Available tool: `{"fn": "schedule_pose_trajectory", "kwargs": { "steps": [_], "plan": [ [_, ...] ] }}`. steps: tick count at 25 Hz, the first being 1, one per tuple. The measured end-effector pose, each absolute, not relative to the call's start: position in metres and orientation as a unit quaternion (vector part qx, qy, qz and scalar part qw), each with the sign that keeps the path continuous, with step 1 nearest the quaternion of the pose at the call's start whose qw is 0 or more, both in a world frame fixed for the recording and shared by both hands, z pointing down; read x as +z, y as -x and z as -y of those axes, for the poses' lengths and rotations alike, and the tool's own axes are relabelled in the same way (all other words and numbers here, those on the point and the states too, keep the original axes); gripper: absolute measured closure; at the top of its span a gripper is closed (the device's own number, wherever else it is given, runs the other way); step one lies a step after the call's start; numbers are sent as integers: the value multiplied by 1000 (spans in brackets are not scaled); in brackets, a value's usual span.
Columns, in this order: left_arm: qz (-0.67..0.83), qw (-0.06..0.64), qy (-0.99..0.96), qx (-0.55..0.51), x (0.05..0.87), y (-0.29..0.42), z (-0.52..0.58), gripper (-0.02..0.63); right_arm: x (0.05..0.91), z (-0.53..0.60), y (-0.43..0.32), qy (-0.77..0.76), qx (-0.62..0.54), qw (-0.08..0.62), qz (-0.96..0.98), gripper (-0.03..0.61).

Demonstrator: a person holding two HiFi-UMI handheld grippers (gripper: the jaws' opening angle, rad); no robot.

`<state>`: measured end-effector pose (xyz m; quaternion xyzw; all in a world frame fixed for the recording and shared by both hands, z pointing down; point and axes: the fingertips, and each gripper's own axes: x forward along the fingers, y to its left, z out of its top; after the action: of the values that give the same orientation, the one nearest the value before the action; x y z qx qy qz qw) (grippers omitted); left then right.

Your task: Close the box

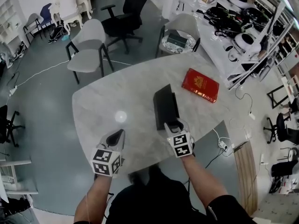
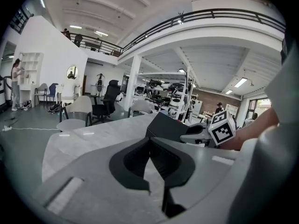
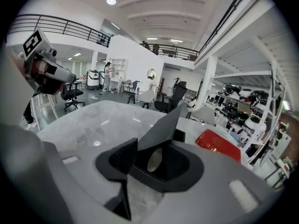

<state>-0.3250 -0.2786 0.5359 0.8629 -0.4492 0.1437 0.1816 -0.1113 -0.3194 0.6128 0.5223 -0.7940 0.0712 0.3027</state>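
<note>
Your right claw [image 1: 174, 124] is straddling the near end of the black box [image 1: 164, 104]. Its jaws appear to be clamping the box's sides. In the right gripper view one jaw is blending into the dark box wall, so contact there is hard to confirm.

Your left claw [image 1: 116, 137] is hovering clenched and empty over the table [image 1: 117, 90], well apart from the box.

The box is sitting mid-table, its raised lid screening most of the interior. A red book [image 1: 200, 84] is lying to the box's right, apart from it. Bare marble is lying left of the box, out to the table's left rim.
</note>
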Motion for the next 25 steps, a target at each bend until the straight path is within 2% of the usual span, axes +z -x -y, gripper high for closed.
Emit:
{"fn": "schedule_pose_trajectory", "kwargs": {
  "steps": [9, 18, 25],
  "plan": [
    [448, 183, -863, 147, 539, 319, 272, 604, 608, 313, 87, -551, 95, 272, 783, 419],
    [441, 184, -865, 152, 543, 308, 263, 604, 634, 311, 62, -575, 197, 213, 765, 394],
    [435, 185, -866, 160, 545, 302, 261, 604, 652, 306, 46, -570, 203, 247, 757, 396]
  ]
}}
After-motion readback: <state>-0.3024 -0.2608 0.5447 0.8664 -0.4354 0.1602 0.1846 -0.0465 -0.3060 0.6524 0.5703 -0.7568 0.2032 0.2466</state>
